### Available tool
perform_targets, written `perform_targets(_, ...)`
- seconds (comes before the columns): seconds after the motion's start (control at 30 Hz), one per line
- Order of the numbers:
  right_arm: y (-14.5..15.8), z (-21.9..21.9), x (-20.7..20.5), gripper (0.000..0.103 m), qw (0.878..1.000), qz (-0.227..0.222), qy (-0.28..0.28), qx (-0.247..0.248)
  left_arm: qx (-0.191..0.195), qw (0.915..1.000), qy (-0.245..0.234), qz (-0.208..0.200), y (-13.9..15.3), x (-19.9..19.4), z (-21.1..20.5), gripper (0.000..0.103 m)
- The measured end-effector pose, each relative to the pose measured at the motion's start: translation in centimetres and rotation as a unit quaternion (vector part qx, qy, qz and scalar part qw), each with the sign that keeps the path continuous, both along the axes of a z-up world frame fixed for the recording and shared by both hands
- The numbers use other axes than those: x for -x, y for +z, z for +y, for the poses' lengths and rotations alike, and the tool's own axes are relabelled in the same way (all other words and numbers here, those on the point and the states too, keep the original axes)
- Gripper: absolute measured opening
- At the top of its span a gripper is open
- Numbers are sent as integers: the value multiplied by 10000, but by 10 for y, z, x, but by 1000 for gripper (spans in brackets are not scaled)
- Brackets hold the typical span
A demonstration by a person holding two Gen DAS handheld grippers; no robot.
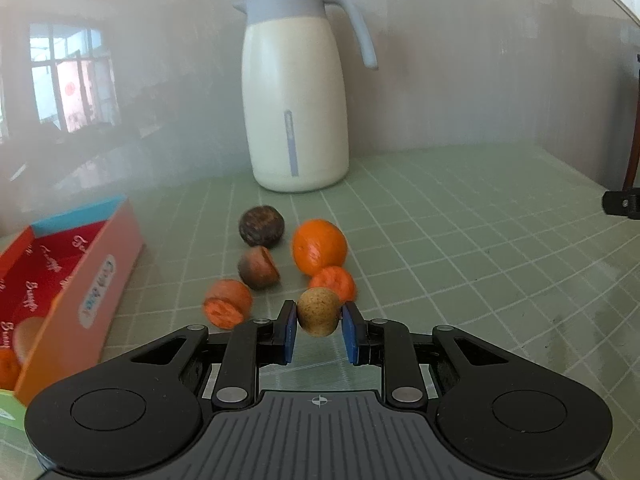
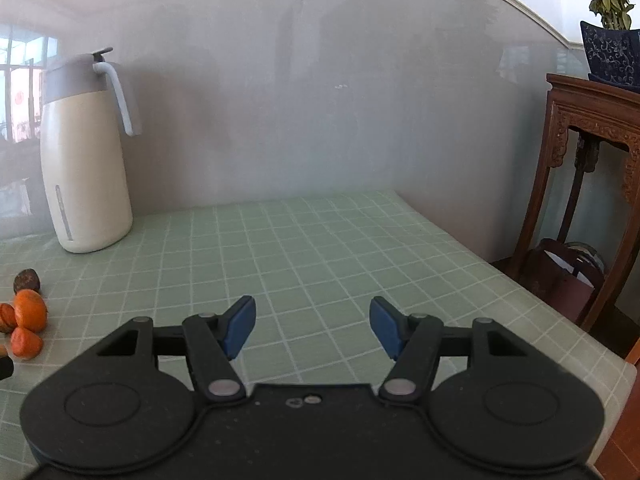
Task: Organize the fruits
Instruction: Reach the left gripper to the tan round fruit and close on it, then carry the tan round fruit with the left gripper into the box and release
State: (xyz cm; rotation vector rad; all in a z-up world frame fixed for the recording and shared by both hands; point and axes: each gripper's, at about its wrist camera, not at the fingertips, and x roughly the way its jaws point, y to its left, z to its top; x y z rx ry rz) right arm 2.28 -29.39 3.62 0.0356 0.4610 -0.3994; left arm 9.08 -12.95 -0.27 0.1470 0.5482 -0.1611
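In the left wrist view, the left hand-held gripper (image 1: 319, 326) has its blue pads (image 1: 289, 334) pressed on either side of a small tan, speckled fruit (image 1: 319, 316), low over the green checked counter (image 1: 480, 264). Just beyond it lie a whole orange (image 1: 319, 252), an orange half (image 1: 334, 284) touching the tan fruit's far side, another orange half (image 1: 228, 307) with its cut face forward, a brownish half fruit (image 1: 258, 267) and a dark round fruit (image 1: 262, 226). To the left sits an open red and orange box (image 1: 80, 280) with fruit pieces inside. A cream jug (image 1: 296, 92) with a grey lid stands at the back against the wall.

In the right wrist view, the right hand-held gripper (image 2: 312, 328) stands half wide with nothing between its pads, over bare counter (image 2: 340, 248). The fruits sit at the far left edge: the orange (image 2: 30, 310), an orange half (image 2: 26, 343) and the dark fruit (image 2: 27, 280). The jug (image 2: 86, 160) stands behind them. A carved wooden stand (image 2: 592, 128) carries a potted plant (image 2: 610, 40) on the right.
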Motion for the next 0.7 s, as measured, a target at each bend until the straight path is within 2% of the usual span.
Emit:
perform_targets(0.37, 5, 33, -9, 63, 9995, -23, 305, -13, 75, 9994, 94, -339, 23, 21, 41, 25)
perform_targets(0.7, 6, 69, -21, 63, 9982, 27, 588, 64, 172, 9968, 523, -578, 38, 27, 96, 25)
